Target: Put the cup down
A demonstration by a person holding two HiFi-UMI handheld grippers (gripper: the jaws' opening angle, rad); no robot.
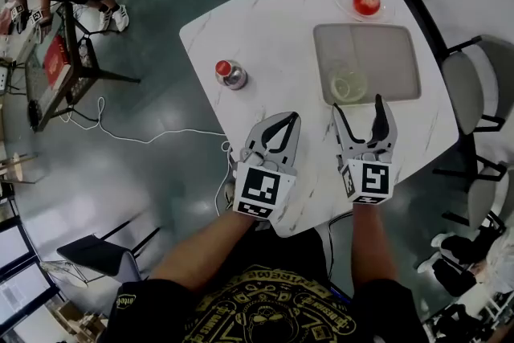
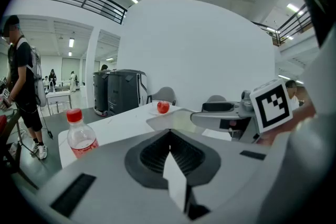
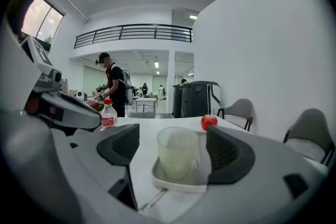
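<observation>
Frosted, pebbly plastic cup (image 3: pixel 177 152) stands upright, mouth up, on the near edge of a smooth grey rectangular tray (image 1: pixel 385 52) on the white marbled desk (image 1: pixel 265 36). Right gripper (image 1: pixel 358 110) gapes wide just behind it, left gripper (image 1: pixel 283 127) pinched together, empty

Left gripper (image 1: pixel 290 120): jaws pressed together, the 2 tips meeting in a point, aimed forward and a touch to the right.
Right gripper (image 1: pixel 358 104): jaws spread wide, both tips pointing straight ahead, away from the body.
Left marker cube (image 1: pixel 263 189): top face up towards the head camera, tilted slightly clockwise.
Right marker cube (image 1: pixel 371 179): sits nearly square, level with the left one.
Left forearm (image 1: pixel 205 251): bare, reaching forward on a diagonal from the lower left.
Right forearm (image 1: pixel 373 247): bare, running almost straight forward.
Spacing: the 2 grippers are side by side, near each other but not touching.
</observation>
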